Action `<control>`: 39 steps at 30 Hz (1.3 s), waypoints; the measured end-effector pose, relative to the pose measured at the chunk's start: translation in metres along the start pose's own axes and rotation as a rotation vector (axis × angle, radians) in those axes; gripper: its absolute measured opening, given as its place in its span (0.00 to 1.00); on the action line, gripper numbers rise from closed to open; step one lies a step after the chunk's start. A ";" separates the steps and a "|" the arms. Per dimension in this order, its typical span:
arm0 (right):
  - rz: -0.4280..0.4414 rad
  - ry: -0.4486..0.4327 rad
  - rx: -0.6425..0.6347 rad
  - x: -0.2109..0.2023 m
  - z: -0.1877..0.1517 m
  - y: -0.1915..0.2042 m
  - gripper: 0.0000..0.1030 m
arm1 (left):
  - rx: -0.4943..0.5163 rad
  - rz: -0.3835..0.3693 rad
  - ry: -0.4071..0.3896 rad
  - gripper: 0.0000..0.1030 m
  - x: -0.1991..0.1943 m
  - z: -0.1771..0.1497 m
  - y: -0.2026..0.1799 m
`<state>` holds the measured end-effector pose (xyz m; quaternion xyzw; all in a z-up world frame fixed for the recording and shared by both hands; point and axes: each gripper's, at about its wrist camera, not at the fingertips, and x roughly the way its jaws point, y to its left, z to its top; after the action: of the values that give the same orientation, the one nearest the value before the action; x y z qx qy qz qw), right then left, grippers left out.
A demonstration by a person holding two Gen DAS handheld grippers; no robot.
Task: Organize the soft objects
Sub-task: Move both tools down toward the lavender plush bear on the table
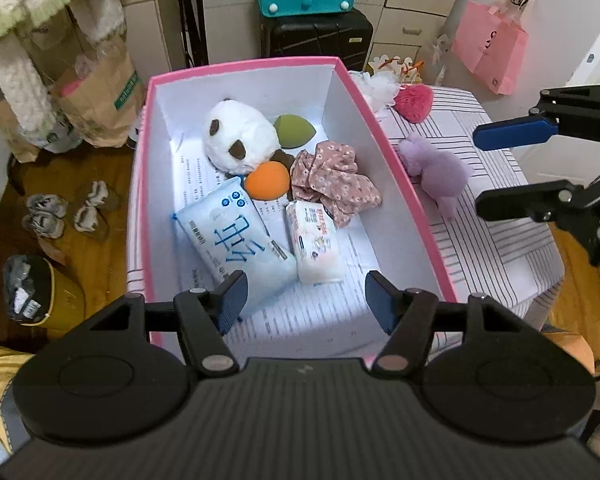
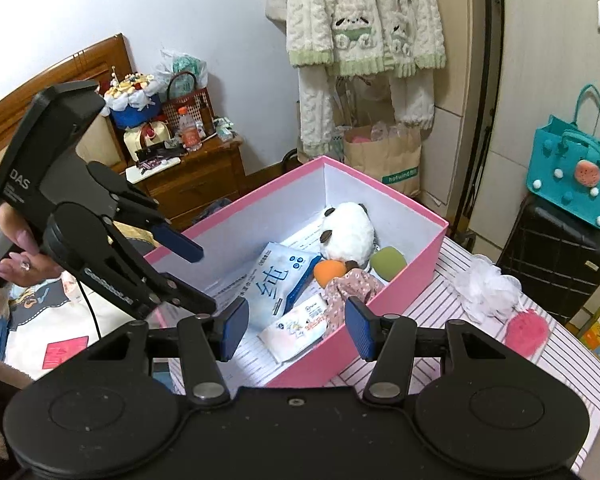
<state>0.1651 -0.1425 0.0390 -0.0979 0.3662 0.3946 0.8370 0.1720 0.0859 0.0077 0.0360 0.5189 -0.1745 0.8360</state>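
- The left tool (image 1: 306,300) is hovering above the near end of the pink box (image 1: 364,92), its blue pads standing about half apart with nothing between them.
- The right tool (image 2: 297,328) is hanging over the box's near corner, its pads likewise parted and gripping nothing; in the left wrist view it is reaching in from the right edge, over the bench.
- A hand (image 2: 18,248) is gripping the left tool's handle at the left of the right wrist view.
- The box is sitting on the striped cloth (image 1: 496,216) covering the bench, toward its left edge.
- Inside the box, nearest the left tool, a pale blue tissue pack (image 1: 236,232) and a smaller white wipes pack (image 1: 316,248) are lying side by side.
- Behind them an orange sponge (image 1: 267,181) is resting against a floral scrunchie (image 1: 332,176).
- At the far end a white panda plush (image 1: 236,136) is lying beside a green sponge (image 1: 294,131).
- Outside the box, a purple plush (image 1: 440,172) is lying on the cloth just beside the box's right wall.
- Toward the bench's far edge a pink fluffy heart (image 1: 414,102) is sitting next to a white mesh puff (image 1: 376,84).
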 end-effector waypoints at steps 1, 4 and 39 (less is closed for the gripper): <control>0.000 -0.007 0.000 -0.005 -0.002 0.001 0.57 | 0.004 0.007 -0.006 0.63 -0.006 -0.003 -0.003; -0.001 -0.031 0.005 -0.021 -0.011 0.005 0.57 | 0.011 0.015 -0.027 0.64 -0.023 -0.010 -0.009; -0.109 -0.087 -0.072 -0.068 -0.121 -0.047 0.69 | 0.152 -0.076 -0.235 0.72 -0.005 0.000 -0.140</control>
<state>0.1061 -0.2684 -0.0060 -0.1306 0.3092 0.3652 0.8683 0.1239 -0.0439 0.0291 0.0589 0.4037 -0.2478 0.8787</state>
